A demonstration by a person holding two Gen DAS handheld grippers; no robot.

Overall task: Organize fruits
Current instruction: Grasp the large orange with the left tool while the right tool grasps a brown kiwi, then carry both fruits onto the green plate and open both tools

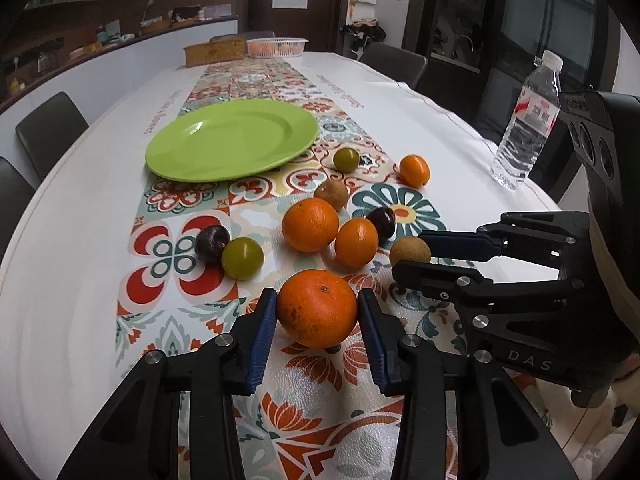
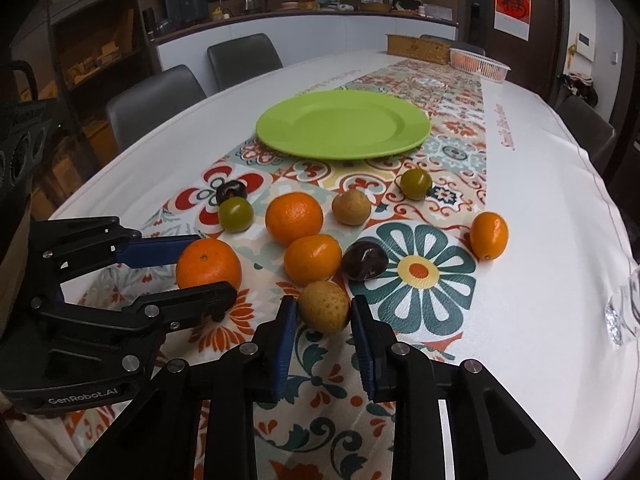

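Left gripper pinching a round orange mandarin and right gripper pinching a small tan speckled fruit, both on the tablecloth nearer than the empty green plate; smooth rinds may slip on lifting.

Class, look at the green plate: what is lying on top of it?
Nothing lies on the green plate; its whole top shows bare in both views. All the fruit sits on the tablecloth nearer the cameras. What is under the plate is covered.
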